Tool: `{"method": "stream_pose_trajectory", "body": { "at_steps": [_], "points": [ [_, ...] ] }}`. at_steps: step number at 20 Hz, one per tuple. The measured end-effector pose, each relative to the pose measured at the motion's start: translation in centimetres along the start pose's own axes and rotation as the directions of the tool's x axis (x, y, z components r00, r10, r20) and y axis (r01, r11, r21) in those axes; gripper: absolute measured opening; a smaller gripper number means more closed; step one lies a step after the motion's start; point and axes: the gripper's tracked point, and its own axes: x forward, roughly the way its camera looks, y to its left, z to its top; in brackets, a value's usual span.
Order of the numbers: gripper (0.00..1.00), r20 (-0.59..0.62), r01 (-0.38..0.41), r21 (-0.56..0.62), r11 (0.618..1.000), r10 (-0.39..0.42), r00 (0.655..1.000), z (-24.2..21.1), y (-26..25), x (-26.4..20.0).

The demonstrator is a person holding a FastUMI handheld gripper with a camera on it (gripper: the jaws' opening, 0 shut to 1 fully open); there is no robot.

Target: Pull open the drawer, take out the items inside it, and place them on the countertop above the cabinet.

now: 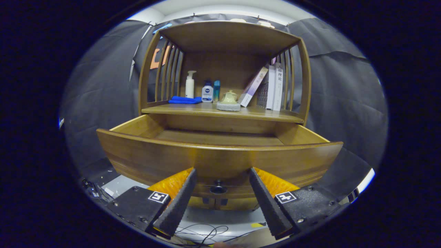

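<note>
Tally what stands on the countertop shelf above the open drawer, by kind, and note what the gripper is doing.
Bottles: 3 (white pump bottle, short bottle, slim teal bottle)
Folded blue cloth: 1
Teapot on its stand: 1
Books: about 4, spines partly hidden
Total: about 9
The gripper is open, its fingers flanking the drawer knob.

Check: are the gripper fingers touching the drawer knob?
Apart. The gripper view shows the gripper open, its fingers spread either side of the knob, with drawer front showing between.

The curved-front wooden drawer (220, 155) stands pulled open, its bare board floor showing, its small dark round knob (218, 188) low on the front.
</note>
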Motion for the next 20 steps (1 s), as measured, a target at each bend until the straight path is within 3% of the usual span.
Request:
{"method": "stream_pose_trajectory", "body": {
  "at_steps": [20],
  "points": [
    [0.98,-0.058,-0.005,-0.012,1.000,0.004,0.998,3.9,0.1,9.3]
  ]
}}
